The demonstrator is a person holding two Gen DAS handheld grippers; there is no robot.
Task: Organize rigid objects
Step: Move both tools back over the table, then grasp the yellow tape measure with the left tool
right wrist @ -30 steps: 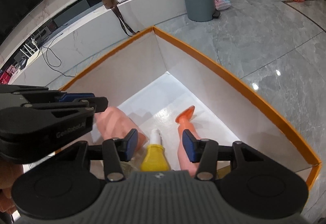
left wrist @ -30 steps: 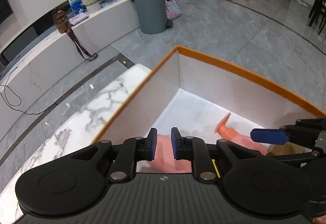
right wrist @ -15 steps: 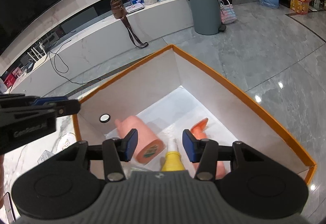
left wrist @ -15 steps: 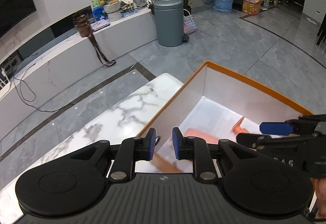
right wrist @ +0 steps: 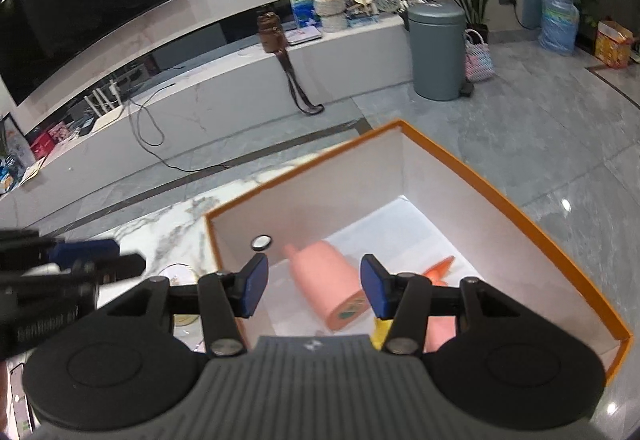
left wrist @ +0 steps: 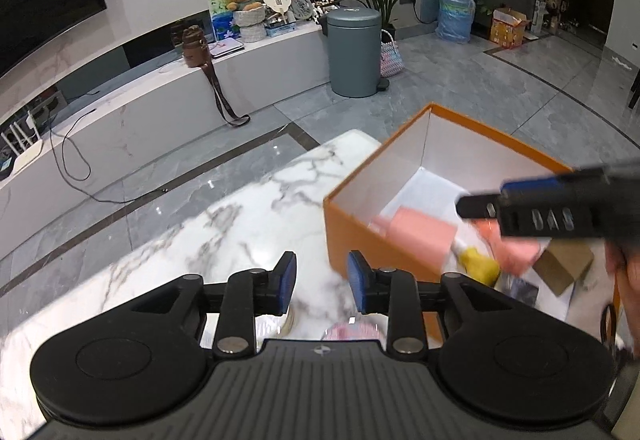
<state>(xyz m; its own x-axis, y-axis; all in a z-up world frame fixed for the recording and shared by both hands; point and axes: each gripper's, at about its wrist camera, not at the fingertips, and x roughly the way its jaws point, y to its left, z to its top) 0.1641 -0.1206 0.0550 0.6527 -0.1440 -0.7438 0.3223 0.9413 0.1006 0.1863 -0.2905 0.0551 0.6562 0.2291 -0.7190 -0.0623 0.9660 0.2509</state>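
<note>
An orange box with white inner walls stands on the marble table. Inside it lie a pink bottle, an orange-red piece and a yellow-capped bottle. My left gripper hangs over the table just left of the box; its jaws are opening and hold nothing. My right gripper hovers above the box's near left part. Its jaws are opening too, with the pink bottle well below them and untouched. In the left wrist view the right gripper reaches in from the right over the box.
The marble table ends toward grey floor tiles. A small round item and a pinkish lid lie under my left gripper. A brown carton sits in the box. A grey bin and a low white bench stand beyond.
My left gripper came out of the box and moved left over the table, and its shut jaws parted. My right gripper rose and drew back, its jaws slightly wider.
</note>
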